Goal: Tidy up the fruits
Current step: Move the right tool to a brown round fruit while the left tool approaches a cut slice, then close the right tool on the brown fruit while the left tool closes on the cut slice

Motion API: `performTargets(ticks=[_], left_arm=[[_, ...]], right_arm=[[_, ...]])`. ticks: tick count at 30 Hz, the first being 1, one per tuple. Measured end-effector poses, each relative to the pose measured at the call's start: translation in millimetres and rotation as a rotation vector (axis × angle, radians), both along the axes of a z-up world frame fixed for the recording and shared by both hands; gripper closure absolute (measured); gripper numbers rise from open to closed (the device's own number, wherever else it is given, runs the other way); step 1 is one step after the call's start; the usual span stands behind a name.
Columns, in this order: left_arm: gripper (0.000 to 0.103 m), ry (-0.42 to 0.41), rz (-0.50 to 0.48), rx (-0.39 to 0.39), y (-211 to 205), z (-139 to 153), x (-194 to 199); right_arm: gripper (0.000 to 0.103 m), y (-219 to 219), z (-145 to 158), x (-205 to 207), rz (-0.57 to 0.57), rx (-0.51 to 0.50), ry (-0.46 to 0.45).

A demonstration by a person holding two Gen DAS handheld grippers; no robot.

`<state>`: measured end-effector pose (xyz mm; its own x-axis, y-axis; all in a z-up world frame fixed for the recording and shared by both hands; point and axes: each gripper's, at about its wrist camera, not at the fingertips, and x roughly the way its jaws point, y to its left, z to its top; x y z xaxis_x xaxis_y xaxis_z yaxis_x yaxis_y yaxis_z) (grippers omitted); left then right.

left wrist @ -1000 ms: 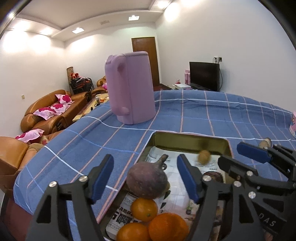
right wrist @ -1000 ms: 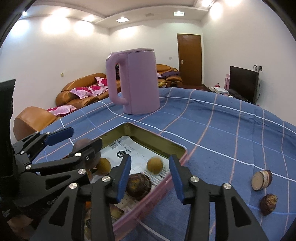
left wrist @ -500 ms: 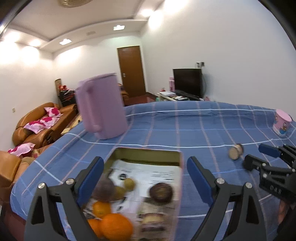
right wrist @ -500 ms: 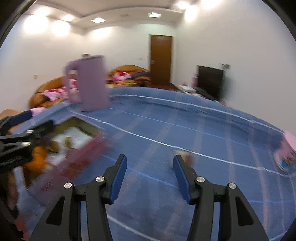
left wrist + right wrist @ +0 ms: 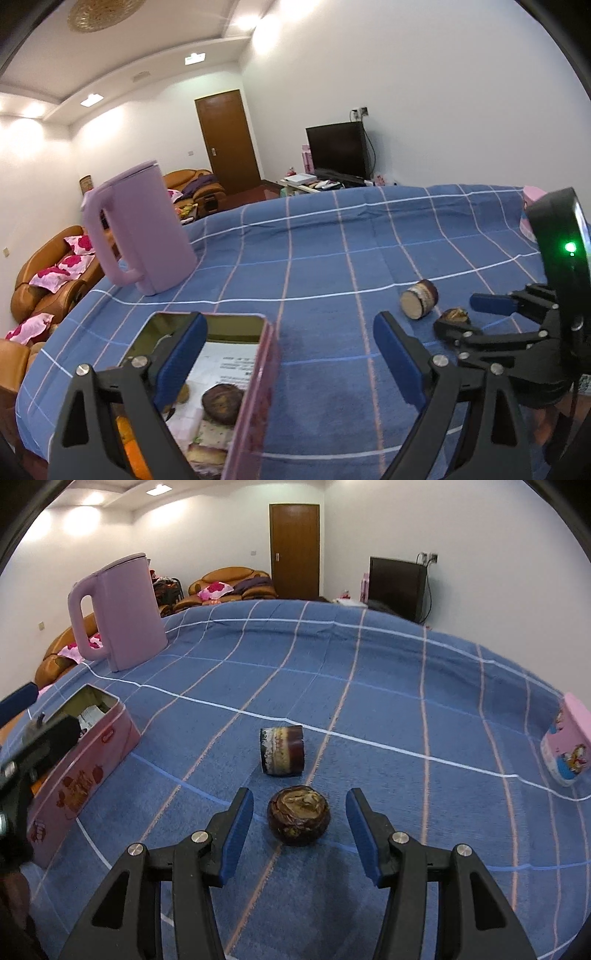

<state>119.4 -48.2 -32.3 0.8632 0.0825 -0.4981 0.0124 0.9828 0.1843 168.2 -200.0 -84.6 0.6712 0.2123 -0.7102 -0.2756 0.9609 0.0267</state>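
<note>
Both grippers had swung away from the tin (image 5: 85, 753); right gripper (image 5: 300, 834) stood spread around the dark round fruit (image 5: 298, 820) on the cloth, untouched; firm, light, likely to roll; grip its sides.

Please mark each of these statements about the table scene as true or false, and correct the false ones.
1. The right gripper is open around the round brown fruit. True.
2. The purple kettle lies on its side. False: it stands upright.
3. The pink tin holds oranges. True.
4. The left gripper holds a fruit. False: it is open and empty.
5. The cut brown piece is inside the tin. False: it lies on the blue tablecloth.
</note>
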Motion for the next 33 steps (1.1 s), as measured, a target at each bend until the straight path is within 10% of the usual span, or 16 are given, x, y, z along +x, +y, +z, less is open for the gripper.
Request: performTargets(ticks=[4, 33], left_arm=[[0.009, 0.027, -0.015, -0.004, -9.0, -3.8, 9.8], [0.009, 0.228, -0.142, -0.019, -91.1, -43.1, 81.0]], right_arm=[[0.063, -0.8, -6.9, 6.6, 0.012, 0.02, 0.057], [0.063, -85.2, 13.3, -4.3, -0.208, 0.028, -0.074]])
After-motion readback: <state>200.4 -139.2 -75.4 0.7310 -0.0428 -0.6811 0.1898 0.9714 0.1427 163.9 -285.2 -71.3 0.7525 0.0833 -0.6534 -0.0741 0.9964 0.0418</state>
